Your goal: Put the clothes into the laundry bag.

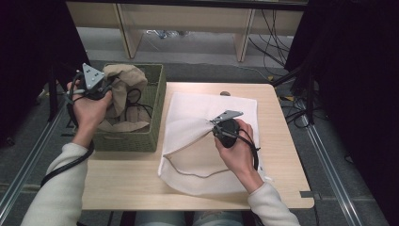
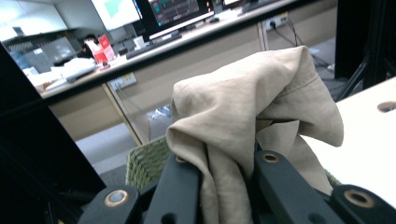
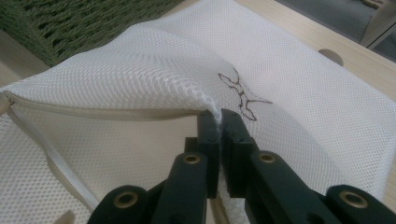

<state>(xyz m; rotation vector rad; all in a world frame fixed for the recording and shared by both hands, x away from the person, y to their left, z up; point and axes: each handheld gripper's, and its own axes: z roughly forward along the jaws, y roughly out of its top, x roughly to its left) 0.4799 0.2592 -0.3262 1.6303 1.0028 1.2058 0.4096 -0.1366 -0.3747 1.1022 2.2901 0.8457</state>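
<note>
A white mesh laundry bag (image 1: 202, 141) lies on the wooden table (image 1: 127, 183) with its zipped mouth gaping toward the basket. My right gripper (image 1: 212, 123) is shut on the bag's upper layer and holds it lifted; the right gripper view shows the mesh bag (image 3: 140, 70) pinched at my right gripper (image 3: 218, 122). My left gripper (image 1: 110, 87) is shut on a beige cloth (image 1: 123, 81) raised above the green woven basket (image 1: 141, 136). In the left gripper view the beige cloth (image 2: 252, 98) drapes over my left gripper (image 2: 226, 175).
More beige fabric (image 1: 123, 125) and a black cable (image 1: 136, 104) lie in the basket, which stands on the table's left end. A round hole (image 1: 225, 93) sits near the table's far edge. Desks with monitors (image 2: 163, 14) stand beyond.
</note>
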